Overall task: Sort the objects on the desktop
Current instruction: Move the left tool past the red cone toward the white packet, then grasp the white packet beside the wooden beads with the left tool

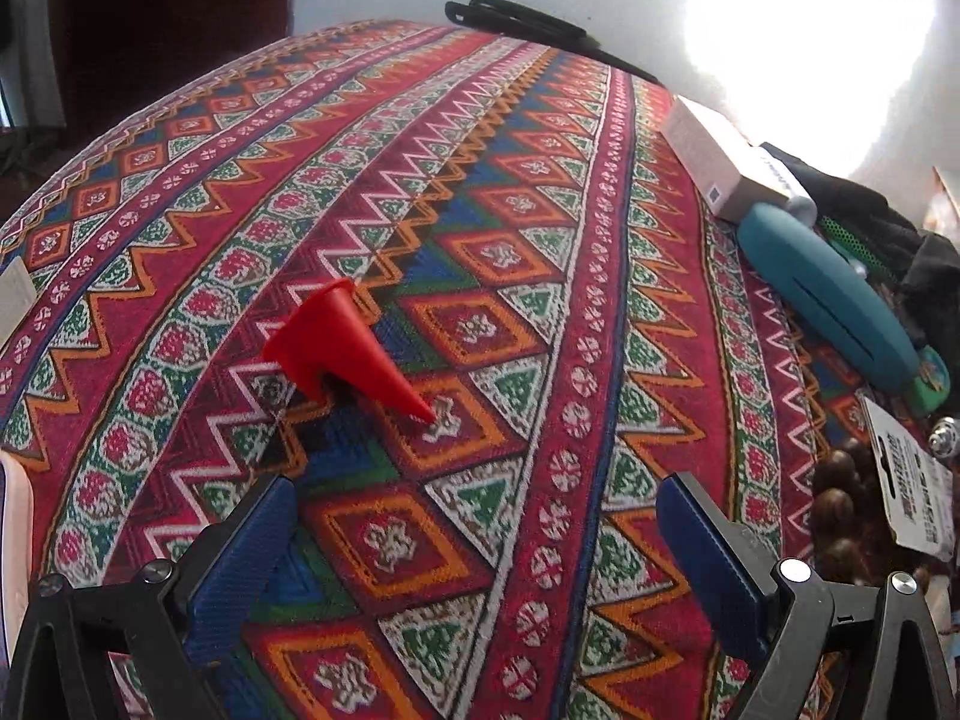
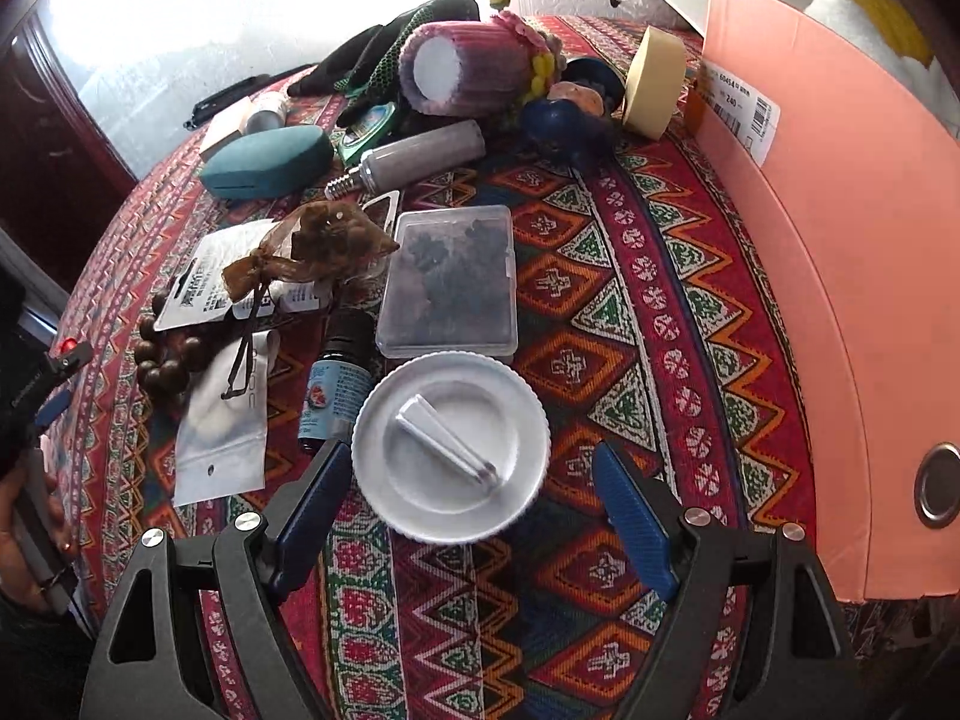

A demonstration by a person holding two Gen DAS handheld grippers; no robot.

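Red plastic cone (image 1: 348, 354), lying on its side on the patterned tablecloth (image 1: 540, 276), tip toward the camera, well apart from the other goods; left gripper (image 1: 474, 546) hovering short of it, fingers spread wide, nothing between them. White round lid (image 2: 451, 447) with a raised bar handle, flat on the cloth, close ahead of the right gripper (image 2: 474, 492), fingers likewise spread and bare, one tip at either flank of the rim. Clear plastic box (image 2: 451, 282) of dark bits just beyond the lid; small dark bottle (image 2: 336, 384) with blue label touching the lid's left side; white pouch (image 2: 222, 426), brown organza bag (image 2: 306, 246), wooden beads (image 2: 165, 360), teal case (image 2: 267, 159), grey tube bulb (image 2: 414, 156) and knitted roll (image 2: 462, 69) clustered farther back. Pink box (image 2: 840, 276) upright along the right edge, a likely receptacle, though not certain. Step in hand, by judgement: both tools lined up on a piece each, cone at left, lid at right; equally consistent with pieces just set down. Any grasp of the lid calls for a wide span across the rim or a pinch on the bar; the cone, a squeeze across its broad base.
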